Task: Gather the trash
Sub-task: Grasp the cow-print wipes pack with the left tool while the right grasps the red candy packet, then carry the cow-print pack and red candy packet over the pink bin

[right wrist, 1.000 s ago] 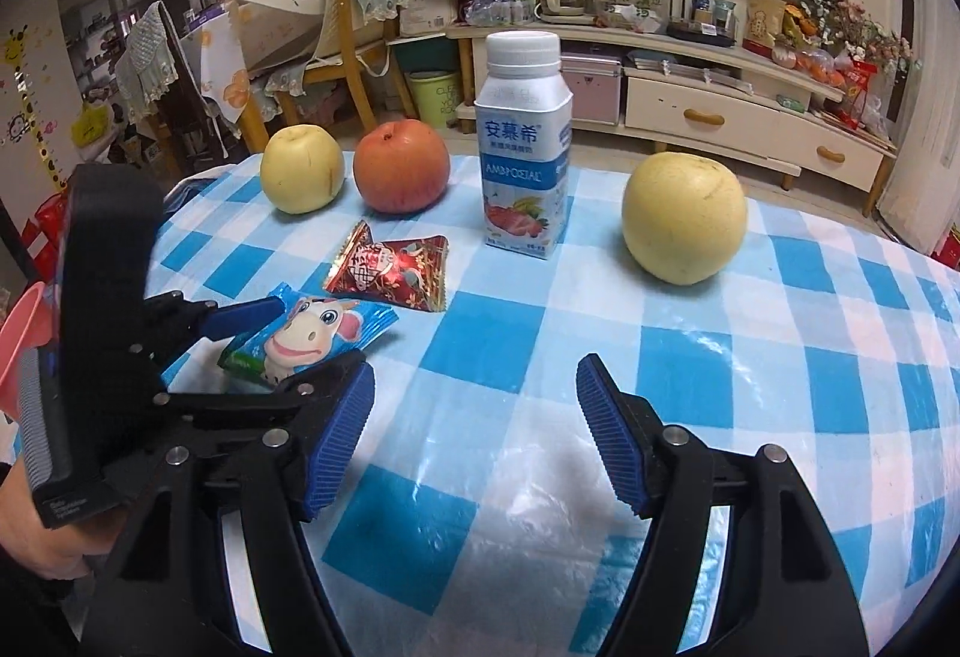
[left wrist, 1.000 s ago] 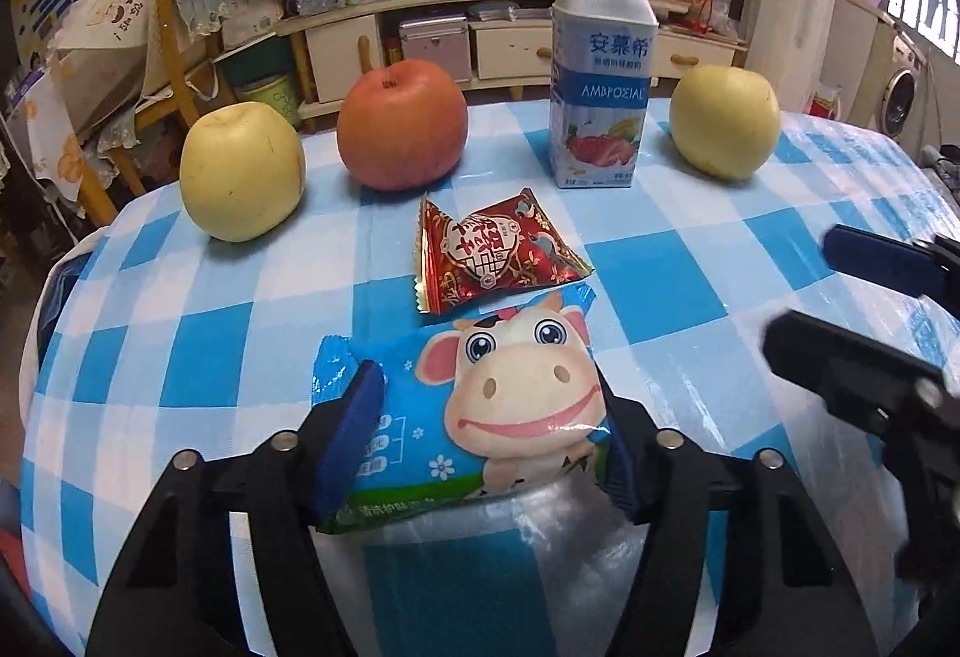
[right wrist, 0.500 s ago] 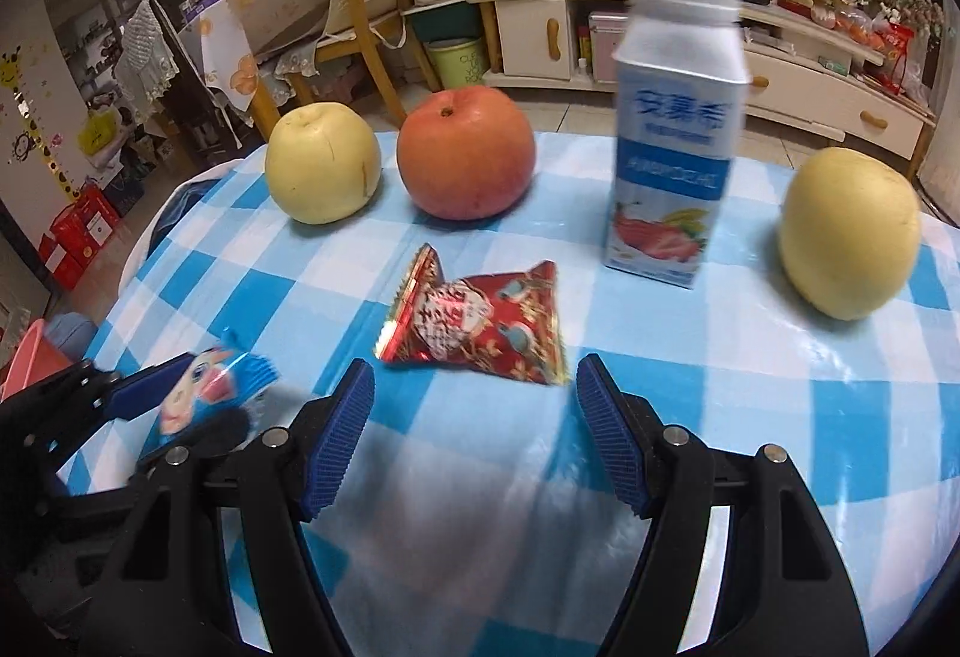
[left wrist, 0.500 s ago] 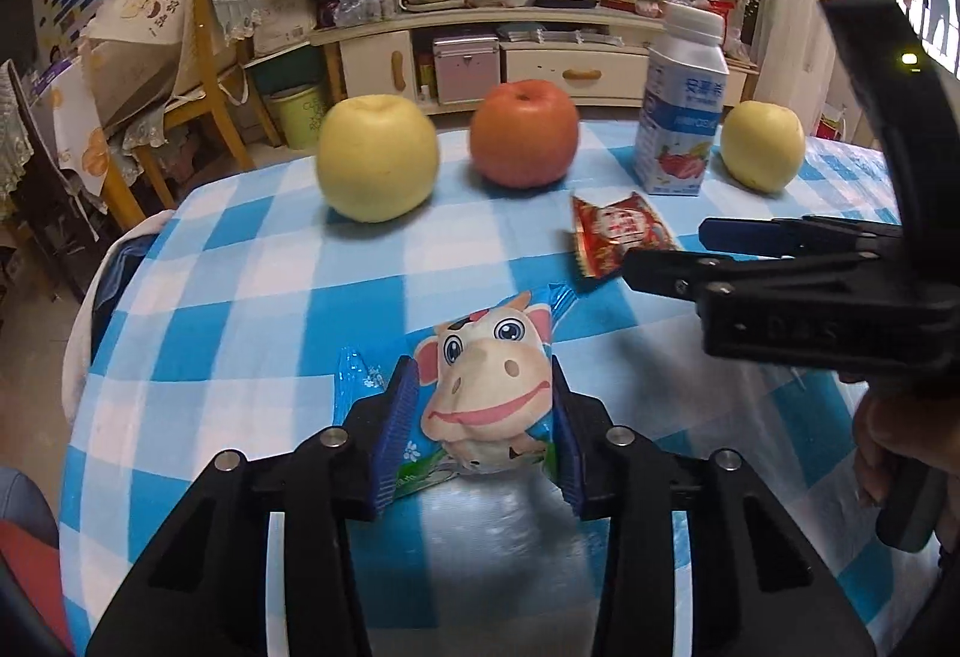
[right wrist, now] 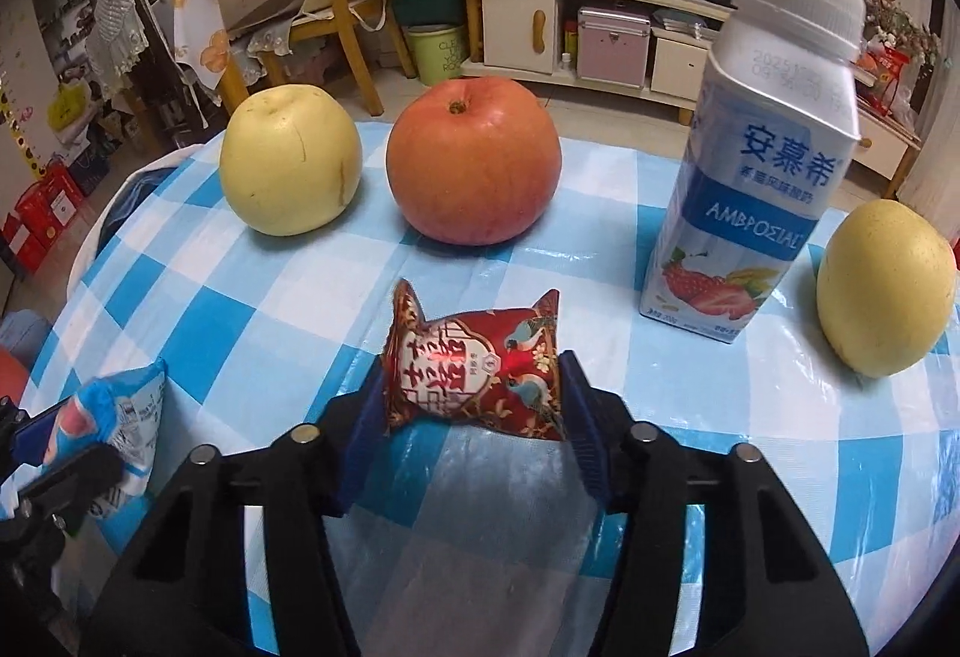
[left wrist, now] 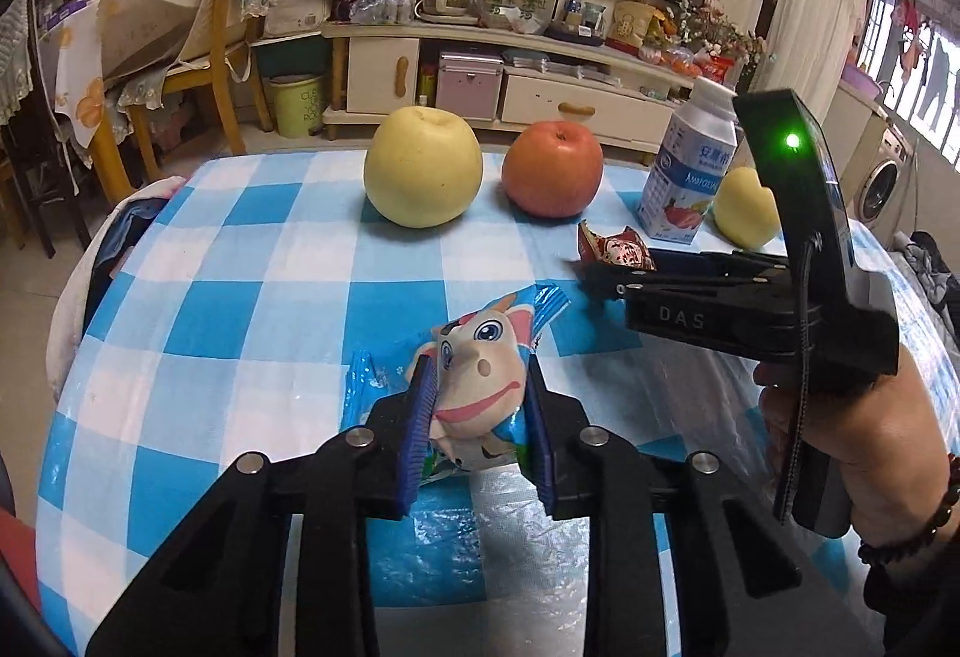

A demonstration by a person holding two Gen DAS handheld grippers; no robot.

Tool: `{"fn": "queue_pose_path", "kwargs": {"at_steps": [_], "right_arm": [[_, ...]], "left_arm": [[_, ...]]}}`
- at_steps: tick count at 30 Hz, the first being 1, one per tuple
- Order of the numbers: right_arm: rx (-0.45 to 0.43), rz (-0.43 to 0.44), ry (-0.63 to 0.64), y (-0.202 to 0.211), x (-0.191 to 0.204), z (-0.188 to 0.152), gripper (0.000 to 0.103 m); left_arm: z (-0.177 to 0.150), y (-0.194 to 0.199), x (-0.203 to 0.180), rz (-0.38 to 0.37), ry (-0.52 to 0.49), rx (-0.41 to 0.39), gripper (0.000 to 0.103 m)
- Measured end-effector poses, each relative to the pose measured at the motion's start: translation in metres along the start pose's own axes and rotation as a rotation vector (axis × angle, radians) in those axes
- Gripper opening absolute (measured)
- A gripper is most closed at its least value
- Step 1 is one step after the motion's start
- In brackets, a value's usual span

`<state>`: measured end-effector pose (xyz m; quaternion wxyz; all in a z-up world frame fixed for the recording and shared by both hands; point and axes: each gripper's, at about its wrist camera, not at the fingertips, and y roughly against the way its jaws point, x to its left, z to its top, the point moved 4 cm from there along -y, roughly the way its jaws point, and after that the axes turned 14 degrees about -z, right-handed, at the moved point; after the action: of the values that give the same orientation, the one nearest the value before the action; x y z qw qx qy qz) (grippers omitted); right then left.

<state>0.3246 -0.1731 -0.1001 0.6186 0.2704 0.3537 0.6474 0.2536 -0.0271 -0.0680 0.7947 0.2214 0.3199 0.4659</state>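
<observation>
I am working over a round table (left wrist: 198,261) under a blue-and-white checked cloth with clear plastic on top; its rim curves away on my left, where a chair back with dark fabric sits close under the edge, and the broad stretch of cloth on that left side lies bare, giving me free room there. Along the far side stand four things in a row: two yellow pears, one at the left (right wrist: 290,159) and one at the far right (right wrist: 885,288), one red apple (right wrist: 473,159) between, and one white drink carton (right wrist: 762,177) upright, printed "安慕希" and "AMBPOSIAL" over strawberries, with a faint date stamp I cannot read fully. I count two snack packets as trash. The left gripper (left wrist: 478,420) has just been closing and its blue pads now pinch the blue cartoon-cow packet (left wrist: 480,387) hard enough to crumple it, near the table's front-left. The right gripper (right wrist: 474,405) has just been closing too, and its pads press both ends of the red patterned packet (right wrist: 474,369), which bulges between them in front of the apple; its Chinese characters are too distorted for me to read. The right tool's body reads "DAS", with a green light lit on its housing.
</observation>
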Motion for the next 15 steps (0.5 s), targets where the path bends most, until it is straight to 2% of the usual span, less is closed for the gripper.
{"fn": "queue_pose_path", "kwargs": {"at_steps": [8,15], "right_arm": [[-0.058,0.018,-0.002,0.028,-0.003,-0.006,0.050],[-0.099,0.054,0.002,0.063,0.002,-0.006,0.050]], "left_arm": [[0.004,0.013,0.002,0.001,0.010,-0.026,0.027],[0.016,0.036,-0.002,0.018,0.002,-0.079,0.026]]}}
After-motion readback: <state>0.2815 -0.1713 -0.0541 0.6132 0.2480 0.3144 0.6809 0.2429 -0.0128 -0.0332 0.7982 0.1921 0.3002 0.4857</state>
